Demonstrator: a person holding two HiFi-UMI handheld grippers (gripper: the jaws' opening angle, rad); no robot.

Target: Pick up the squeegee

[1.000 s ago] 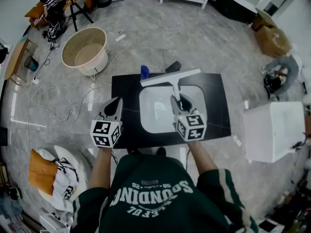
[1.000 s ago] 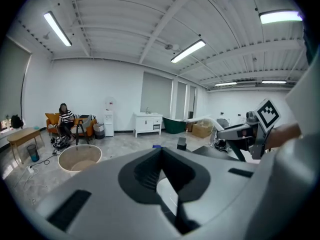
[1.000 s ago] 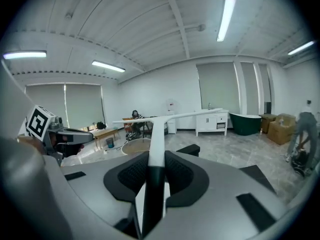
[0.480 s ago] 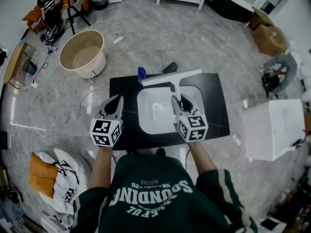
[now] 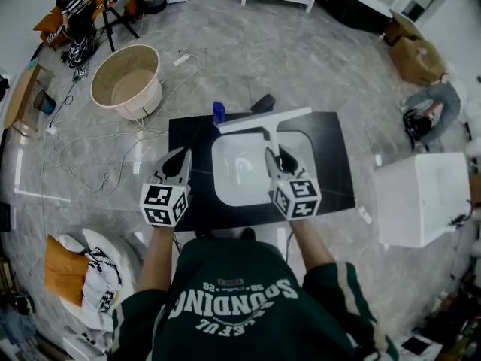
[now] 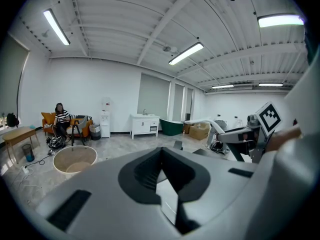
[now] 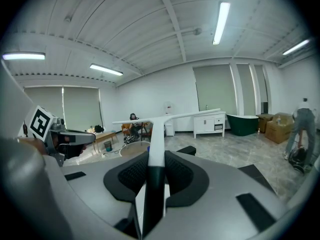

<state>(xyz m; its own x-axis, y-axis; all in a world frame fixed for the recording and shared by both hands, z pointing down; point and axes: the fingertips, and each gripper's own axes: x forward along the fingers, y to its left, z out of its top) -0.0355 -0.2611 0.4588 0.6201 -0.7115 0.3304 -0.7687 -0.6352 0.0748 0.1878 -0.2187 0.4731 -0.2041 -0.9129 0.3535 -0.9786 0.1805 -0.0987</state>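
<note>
White-handled, the squeegee was clenched by its handle in the right tongs and held out beyond their tips, blade crosswise, over the white basin set in the black counter. The left tongs were held level beside them, closed on nothing. A blue bottle was seen just past the blade's left end.

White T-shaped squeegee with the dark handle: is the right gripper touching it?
Touching. The right gripper view shows the right gripper's dark fingers clamped on both sides of the white T-shaped squeegee's dark handle.
</note>
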